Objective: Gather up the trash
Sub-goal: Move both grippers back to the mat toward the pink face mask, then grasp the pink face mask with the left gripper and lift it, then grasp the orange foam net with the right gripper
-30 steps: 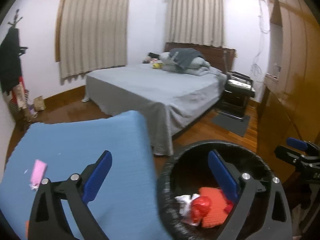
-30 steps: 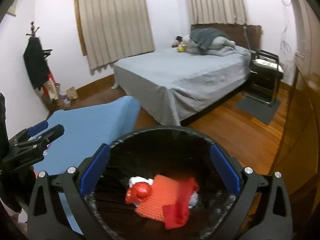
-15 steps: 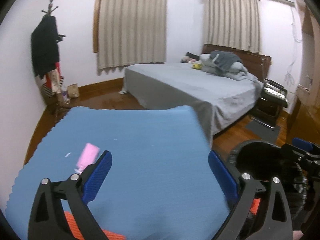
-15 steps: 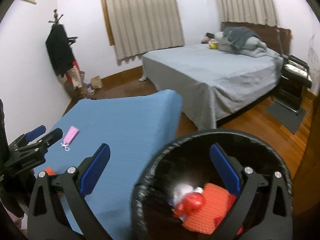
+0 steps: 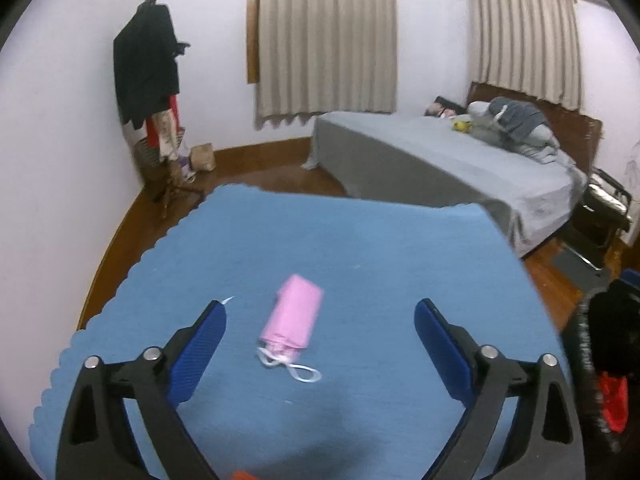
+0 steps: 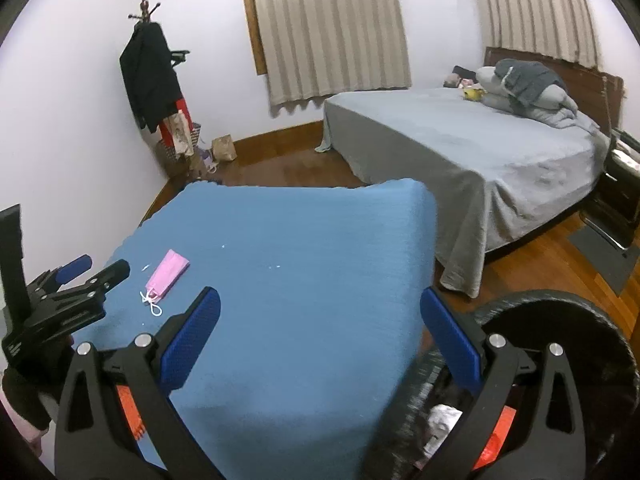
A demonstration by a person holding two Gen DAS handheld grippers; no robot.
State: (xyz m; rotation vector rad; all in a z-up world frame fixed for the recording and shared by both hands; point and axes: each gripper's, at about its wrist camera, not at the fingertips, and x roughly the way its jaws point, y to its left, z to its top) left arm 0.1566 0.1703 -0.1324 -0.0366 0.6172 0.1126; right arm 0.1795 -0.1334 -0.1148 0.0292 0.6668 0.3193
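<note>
A folded pink face mask with white ear loops lies on the blue-covered table. My left gripper is open and empty, with the mask just ahead between its fingers. The mask also shows in the right wrist view, with the left gripper beside it. My right gripper is open and empty over the table's right part. A black trash bin stands at the table's right edge, with red and white trash inside. The bin shows in the left wrist view.
An orange object lies at the table's near edge, mostly hidden by my right gripper. A bed with grey covers stands beyond the table. A coat rack stands in the far left corner. A dark chair stands by the bed.
Both grippers have swung left from over the bin to over the blue table. The pink mask has come between the left gripper's fingers. Both stay open.
</note>
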